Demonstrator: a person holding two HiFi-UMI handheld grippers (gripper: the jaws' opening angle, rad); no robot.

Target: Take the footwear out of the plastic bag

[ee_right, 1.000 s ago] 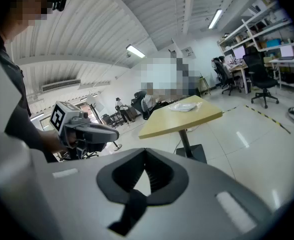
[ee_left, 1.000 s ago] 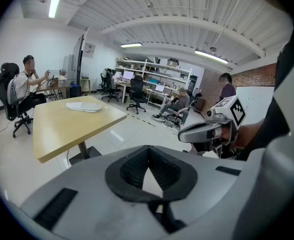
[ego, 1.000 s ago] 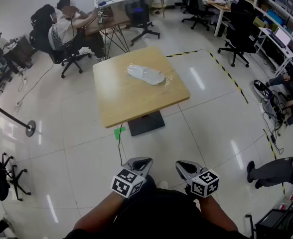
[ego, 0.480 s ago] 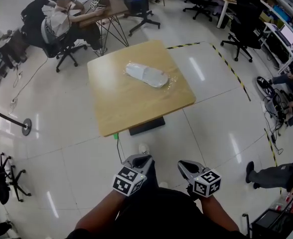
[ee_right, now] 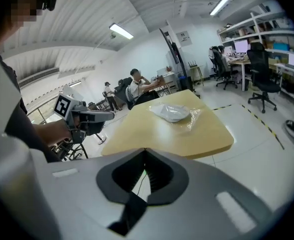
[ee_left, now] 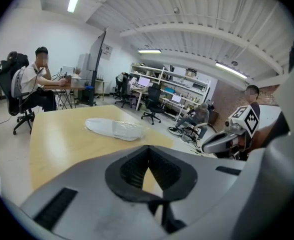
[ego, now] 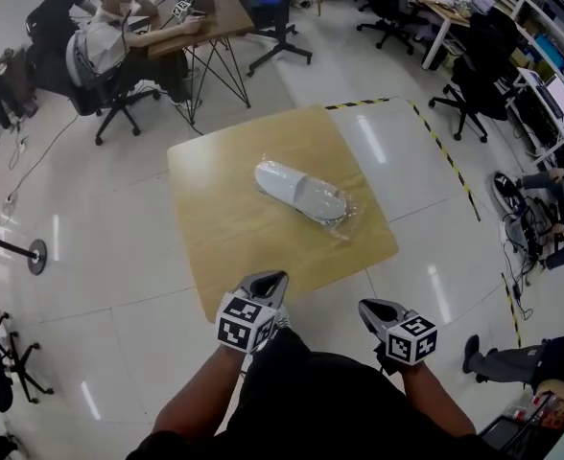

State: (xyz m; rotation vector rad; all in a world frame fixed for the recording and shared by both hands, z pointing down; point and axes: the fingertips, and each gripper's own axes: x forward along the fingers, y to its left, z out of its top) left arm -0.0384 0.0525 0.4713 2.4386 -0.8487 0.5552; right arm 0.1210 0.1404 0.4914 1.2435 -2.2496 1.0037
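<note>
**Both claws shut and empty short of the bench; the bagged slipper waits at its middle**

The left claw (ego: 272, 277) hangs over the near edge of the bench (ego: 215, 238), and the right claw (ego: 365, 305) is just off that edge, over the floor. In each claw's own view the two jaws meet tip to tip with nothing between them, so neither claw holds anything.

The white slipper (ego: 299, 191) lies flat near the middle of the bench, well apart from both claws. It is sealed inside the clear plastic bag (ego: 347, 222). Loose, crinkled film trails off the slipper's end toward the bench's near right corner. Which end of the bag is open cannot be told from here.

The step in hand looks like the reach toward the bag, and nothing of the removal is done yet. To do it well:

- Both claws should open before they come down over the middle of the bench.
- One claw would best pinch only the loose film by the near right corner, to anchor the bag without trapping the slipper.
- The other claw should find the bag's mouth and grip the slipper itself, then draw it out along its length.
- The film is likely thin and slick, so a shallow pinch may slip.
- A pinch through the film onto the slipper would drag both across the bench together.
</note>
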